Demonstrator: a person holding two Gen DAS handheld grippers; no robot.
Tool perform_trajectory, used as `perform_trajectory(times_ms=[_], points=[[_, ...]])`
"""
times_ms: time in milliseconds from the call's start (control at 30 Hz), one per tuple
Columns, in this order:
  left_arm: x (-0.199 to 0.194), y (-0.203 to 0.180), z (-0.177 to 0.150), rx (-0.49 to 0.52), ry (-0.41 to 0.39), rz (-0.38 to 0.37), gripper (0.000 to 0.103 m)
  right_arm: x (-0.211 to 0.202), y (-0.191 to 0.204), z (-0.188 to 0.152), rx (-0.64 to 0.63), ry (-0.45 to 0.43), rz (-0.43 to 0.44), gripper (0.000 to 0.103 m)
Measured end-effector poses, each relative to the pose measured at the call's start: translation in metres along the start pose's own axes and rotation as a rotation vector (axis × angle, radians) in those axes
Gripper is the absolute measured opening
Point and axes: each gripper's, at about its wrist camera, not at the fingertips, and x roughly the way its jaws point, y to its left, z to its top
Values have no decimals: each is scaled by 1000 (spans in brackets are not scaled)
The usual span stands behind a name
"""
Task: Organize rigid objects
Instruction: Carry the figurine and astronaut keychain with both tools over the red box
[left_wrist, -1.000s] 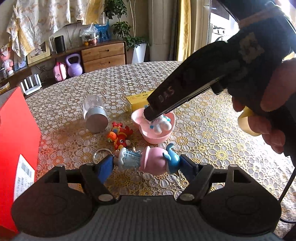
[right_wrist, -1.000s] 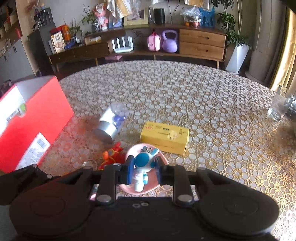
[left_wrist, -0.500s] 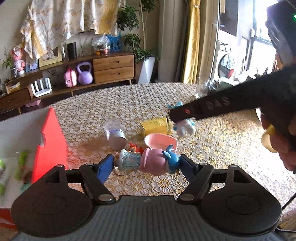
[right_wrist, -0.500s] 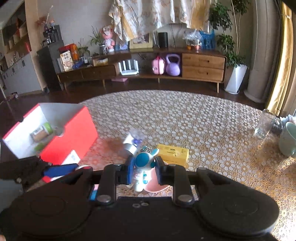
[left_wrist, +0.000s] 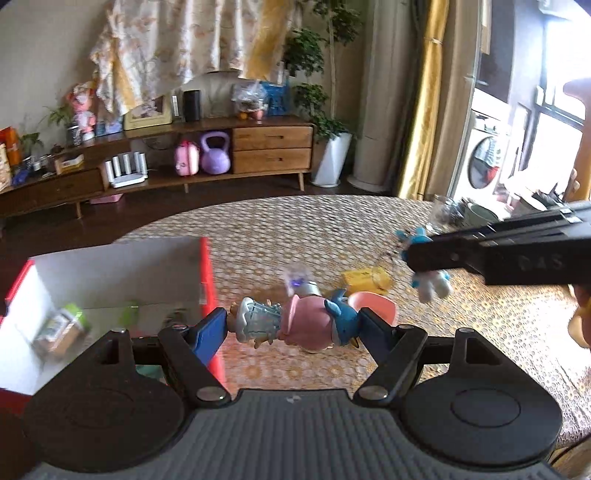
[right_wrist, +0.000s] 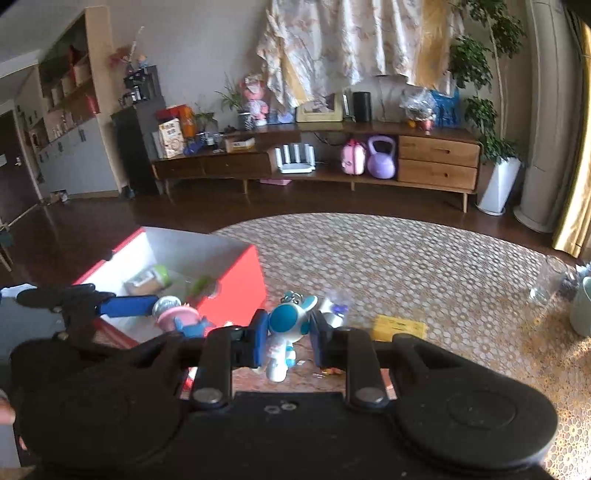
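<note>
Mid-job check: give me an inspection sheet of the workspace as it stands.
Surface: round table under patterned lace cloth.
Job's things: red box, open, a few items inside; pink figurine; blue-white figurine; yellow box, pink bowl and a blurred small jar on the table.
Clutter: drinking glass and green mug at the table's far right edge.
Grippers: left gripper shut on pink figurine; right gripper shut on blue-white figurine.
Cables: nothing seen.
Surroundings: wooden sideboard, purple kettlebell, potted plant.
</note>
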Motion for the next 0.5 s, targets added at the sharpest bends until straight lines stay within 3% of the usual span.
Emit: perform_trajectory(times_ms=[500], points=[[-40, 90, 13, -75, 12, 95, 77, 20, 77, 20, -100, -13, 76, 23]])
